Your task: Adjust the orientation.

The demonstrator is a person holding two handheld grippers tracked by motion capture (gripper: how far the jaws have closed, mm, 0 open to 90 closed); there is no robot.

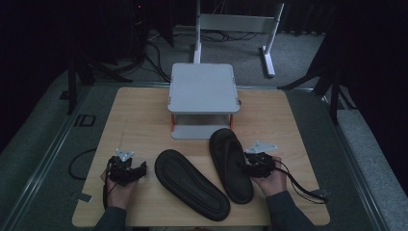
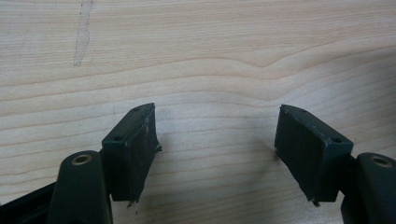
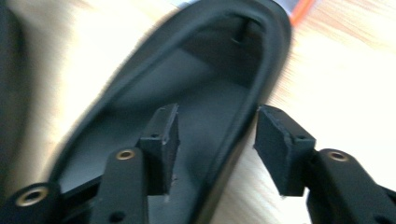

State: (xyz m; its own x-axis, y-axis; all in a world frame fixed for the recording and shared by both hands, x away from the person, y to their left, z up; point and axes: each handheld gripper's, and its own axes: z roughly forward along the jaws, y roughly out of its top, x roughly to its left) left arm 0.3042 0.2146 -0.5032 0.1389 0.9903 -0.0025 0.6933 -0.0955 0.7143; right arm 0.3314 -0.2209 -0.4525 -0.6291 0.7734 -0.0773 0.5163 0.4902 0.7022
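Two black slippers lie on the wooden table (image 1: 139,115). The left slipper (image 1: 192,185) is turned sole up and runs diagonally. The right slipper (image 1: 230,163) lies footbed up, its toe toward the grey stand. My right gripper (image 1: 244,166) is at this slipper's right edge. In the right gripper view the right gripper (image 3: 217,140) straddles the slipper's raised rim (image 3: 254,93), one finger inside and one outside, with gaps on both sides. My left gripper (image 1: 143,170) rests left of the sole-up slipper. The left gripper (image 2: 217,149) stands open over bare wood.
A grey two-level stand (image 1: 202,89) with orange legs sits at the table's far middle, just beyond the right slipper's toe. A white frame (image 1: 235,24) and cables are on the floor behind. Bare tabletop lies to the far left and far right.
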